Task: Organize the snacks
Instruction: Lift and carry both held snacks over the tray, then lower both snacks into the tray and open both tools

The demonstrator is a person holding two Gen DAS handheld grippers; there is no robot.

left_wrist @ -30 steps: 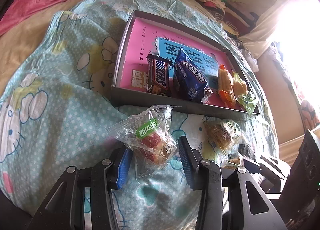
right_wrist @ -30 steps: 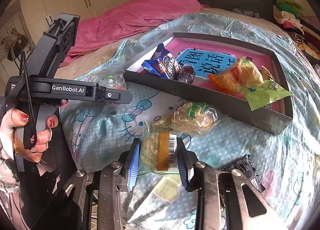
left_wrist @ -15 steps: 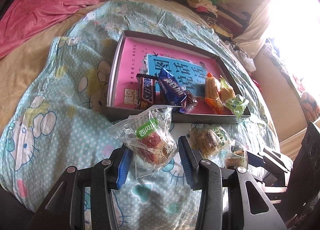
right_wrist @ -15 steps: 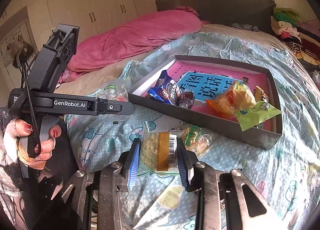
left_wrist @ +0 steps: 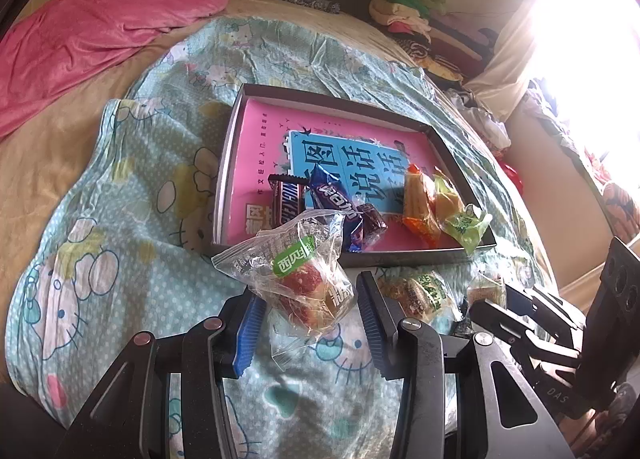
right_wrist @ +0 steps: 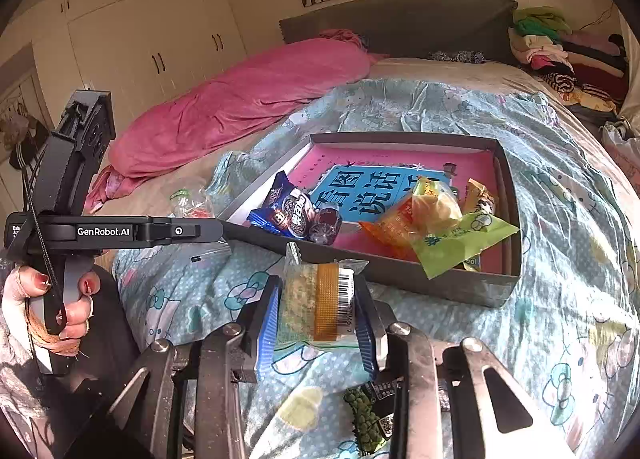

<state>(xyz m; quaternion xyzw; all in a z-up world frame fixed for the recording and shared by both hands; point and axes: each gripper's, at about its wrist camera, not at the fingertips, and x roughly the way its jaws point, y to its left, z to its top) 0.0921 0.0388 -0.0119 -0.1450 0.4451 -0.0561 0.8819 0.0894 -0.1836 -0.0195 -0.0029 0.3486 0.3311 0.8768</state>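
My left gripper (left_wrist: 306,299) is shut on a clear-wrapped red pastry with a green label (left_wrist: 308,279), held above the bedspread in front of the grey box (left_wrist: 400,257). My right gripper (right_wrist: 316,303) is shut on a clear packet with an orange band and barcode (right_wrist: 320,299), held up near the box's front wall (right_wrist: 400,271). The box has a pink and blue book as its floor and holds a Snickers bar (left_wrist: 286,203), a blue Oreo pack (left_wrist: 336,203), orange (left_wrist: 418,199) and green (left_wrist: 464,225) packets.
A clear snack packet (left_wrist: 420,291) lies on the Hello Kitty bedspread (left_wrist: 120,259) in front of the box. A dark green wrapper (right_wrist: 366,419) lies under my right gripper. A pink duvet (right_wrist: 240,99) is at the back left, folded clothes (right_wrist: 560,51) at the back right.
Both grippers have risen and pulled back from the box, each carrying its snack; the box looks smaller and farther away. The jaws have not changed.
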